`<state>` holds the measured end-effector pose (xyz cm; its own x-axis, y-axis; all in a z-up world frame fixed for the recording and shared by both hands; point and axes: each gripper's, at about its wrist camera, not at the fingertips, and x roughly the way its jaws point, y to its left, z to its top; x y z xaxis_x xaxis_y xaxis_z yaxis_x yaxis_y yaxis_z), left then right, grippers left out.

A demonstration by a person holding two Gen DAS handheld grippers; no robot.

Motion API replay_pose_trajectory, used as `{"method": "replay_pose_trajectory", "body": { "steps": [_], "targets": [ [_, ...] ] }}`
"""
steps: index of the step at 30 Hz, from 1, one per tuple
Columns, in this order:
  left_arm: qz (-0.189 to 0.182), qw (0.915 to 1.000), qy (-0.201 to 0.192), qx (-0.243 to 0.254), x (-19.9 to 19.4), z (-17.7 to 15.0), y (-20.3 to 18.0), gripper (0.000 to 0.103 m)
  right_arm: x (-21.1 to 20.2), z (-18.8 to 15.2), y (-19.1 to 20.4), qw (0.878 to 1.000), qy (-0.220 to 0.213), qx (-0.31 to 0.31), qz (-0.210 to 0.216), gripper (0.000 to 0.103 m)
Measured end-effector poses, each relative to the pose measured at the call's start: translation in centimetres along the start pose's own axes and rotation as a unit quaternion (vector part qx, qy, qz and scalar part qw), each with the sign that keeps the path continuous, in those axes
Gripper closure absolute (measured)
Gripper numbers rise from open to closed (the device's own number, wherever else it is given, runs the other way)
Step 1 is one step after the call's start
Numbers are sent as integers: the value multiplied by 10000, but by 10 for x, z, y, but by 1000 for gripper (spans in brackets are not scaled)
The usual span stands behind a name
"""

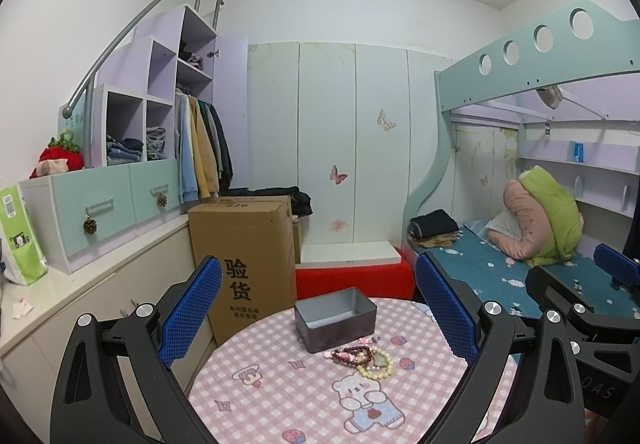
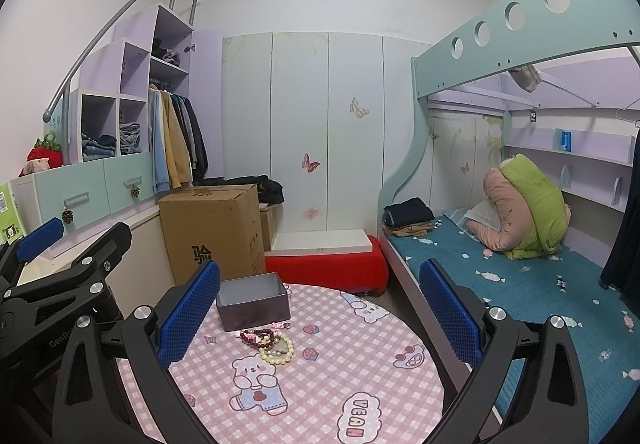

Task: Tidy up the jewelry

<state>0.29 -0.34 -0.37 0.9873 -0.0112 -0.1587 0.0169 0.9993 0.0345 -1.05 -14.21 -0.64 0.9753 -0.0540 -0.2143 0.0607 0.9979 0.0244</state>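
1. Left gripper [image 1: 320, 308]: blue pads spread wide, nothing between them, held above the near edge of the round table [image 1: 280, 396].
2. Grey tin box [image 1: 335, 318]: lidless, looks empty, toward the far side of the pink checked cloth.
3. Bracelets [image 1: 362, 358]: a heap of dark red, pink and cream beads, on the cloth just beside the box at its 5 o'clock. Not in the box.
4. Right gripper [image 2: 320, 318]: jaws wide apart, empty, hovering at the table's near edge, 3 o'clock of the left one.
5. Cardboard carton [image 1: 244, 256]: on the floor behind the table, at 11 o'clock.
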Motion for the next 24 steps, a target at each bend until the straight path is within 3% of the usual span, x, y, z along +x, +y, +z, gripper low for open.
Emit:
{"method": "replay_pose_trajectory", "body": {
  "steps": [18, 21, 24],
  "targets": [
    [-48, 9987, 483, 149, 46, -11, -12, 9, 44, -5, -18, 9986, 505, 154, 20, 6],
    [-72, 9971, 726, 221, 64, -21, -15, 9, 61, -11, -21, 9972, 722, 183, -14, 6],
    [-80, 9909, 1287, 393, 95, -45, -16, 9, 84, -24, -25, 9938, 1089, 228, 16, 6]
  ]
}}
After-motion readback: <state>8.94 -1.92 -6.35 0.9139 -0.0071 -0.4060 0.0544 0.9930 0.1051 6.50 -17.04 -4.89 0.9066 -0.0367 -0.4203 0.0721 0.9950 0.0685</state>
